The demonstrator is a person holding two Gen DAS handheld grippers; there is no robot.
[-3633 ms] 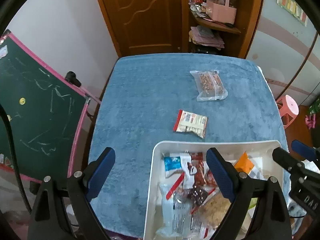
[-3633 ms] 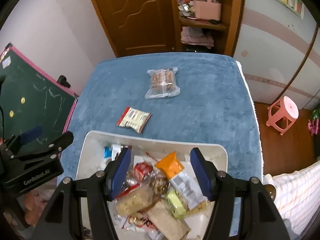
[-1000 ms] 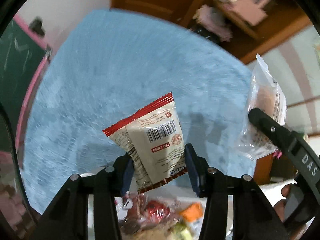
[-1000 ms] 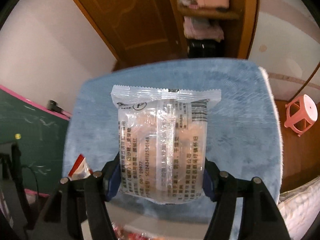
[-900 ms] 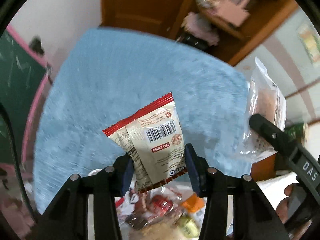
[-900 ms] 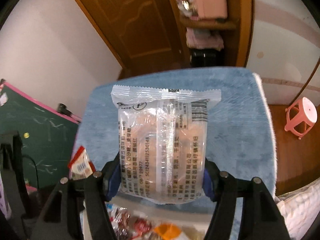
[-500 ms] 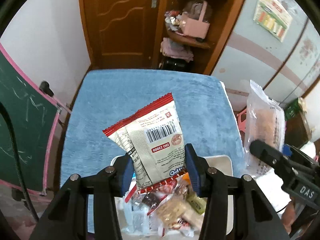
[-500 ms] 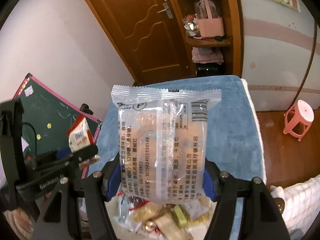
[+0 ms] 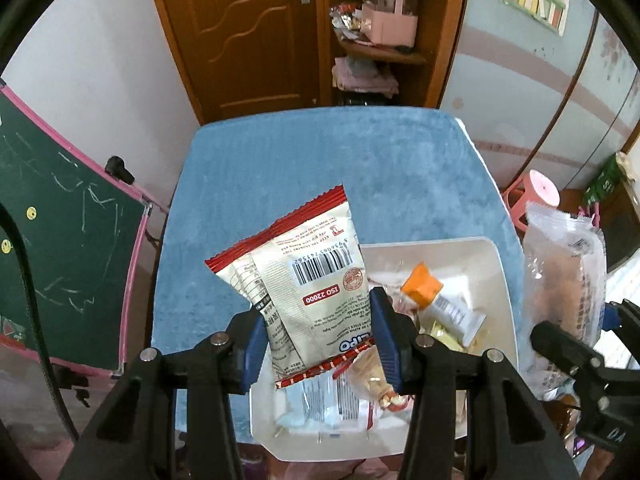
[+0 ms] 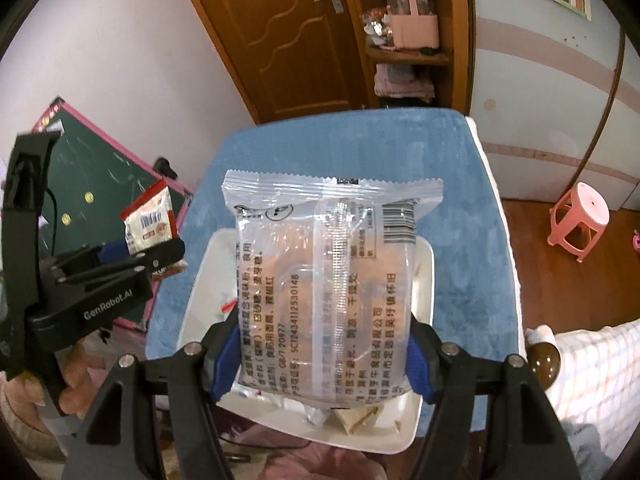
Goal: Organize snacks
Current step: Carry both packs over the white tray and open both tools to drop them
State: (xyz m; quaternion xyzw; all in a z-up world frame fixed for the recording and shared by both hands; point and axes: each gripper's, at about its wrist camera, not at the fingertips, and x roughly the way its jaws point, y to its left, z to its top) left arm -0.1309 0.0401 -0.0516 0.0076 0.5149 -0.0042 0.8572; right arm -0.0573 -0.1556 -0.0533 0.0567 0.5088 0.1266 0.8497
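My left gripper (image 9: 316, 312) is shut on a red-and-cream snack packet (image 9: 304, 272) and holds it upright over the left part of the white bin (image 9: 500, 264). Several wrapped snacks lie in that bin. My right gripper (image 10: 324, 332) has a clear packet of brown biscuits (image 10: 332, 272) between its blue pads, above the bin (image 10: 200, 292). Its jaws are opening, and the pads still touch the packet's edges. In the right wrist view the left gripper shows side-on at the left with the red packet (image 10: 148, 220). At the right edge of the left wrist view is the clear packet (image 9: 564, 272).
The bin stands at the near end of a table under a blue cloth (image 9: 320, 160). A green chalkboard (image 9: 60, 220) leans at the left, and a pink stool (image 10: 580, 216) stands at the right. A wooden door and shelf are behind. A hand (image 10: 76, 376) holds the left gripper.
Earlier both packets lay on the cloth and both grippers were open and empty. Over the last second both grippers pulled back and rose with their packets, from over the cloth to above the bin.
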